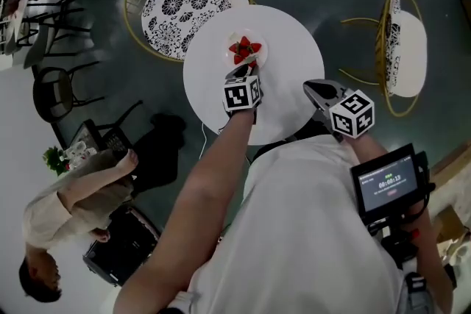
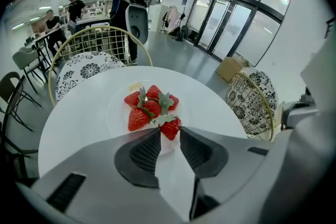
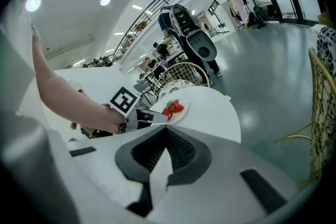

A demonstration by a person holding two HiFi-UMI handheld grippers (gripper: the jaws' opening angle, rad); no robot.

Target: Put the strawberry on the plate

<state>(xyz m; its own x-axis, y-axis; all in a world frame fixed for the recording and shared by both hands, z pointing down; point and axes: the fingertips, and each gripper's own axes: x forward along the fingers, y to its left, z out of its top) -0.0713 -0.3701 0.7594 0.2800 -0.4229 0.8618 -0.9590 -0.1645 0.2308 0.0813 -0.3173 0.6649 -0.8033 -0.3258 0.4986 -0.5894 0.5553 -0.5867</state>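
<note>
Our left claw [image 2: 170, 134] is released: its two jaws stand apart and the pads press on nothing. One strawberry [image 2: 171, 128] lies on the plate, right at the mouth of that gap and just in front of the tips. Its green leaves point away from us. The tips stand on either side of its lower part, and we cannot tell if they brush its sides. This berry rests against the other strawberries [image 2: 142, 112], which are in a small heap on the plate [image 2: 116, 113]. It is the one nearest to the claw. The plate sits on the round white table [image 2: 73, 123], toward the far side from us.

Our right claw [image 3: 167, 129] is clenched, the tips meeting with nothing between them. It hangs at the near edge of the table, well apart from the plate.

Some things are hard to see. In the head view the marker cube [image 1: 242, 93] covers most of the left claw, so the jaws do not show there, and the berries look like one red lump. The plate is white on a white table, so its rim is faint. In the right gripper view the left claw hides the near edge of the plate. Beyond the table a chair [image 2: 86, 68] with a patterned cushion is partly hidden by the table's edge.
</note>
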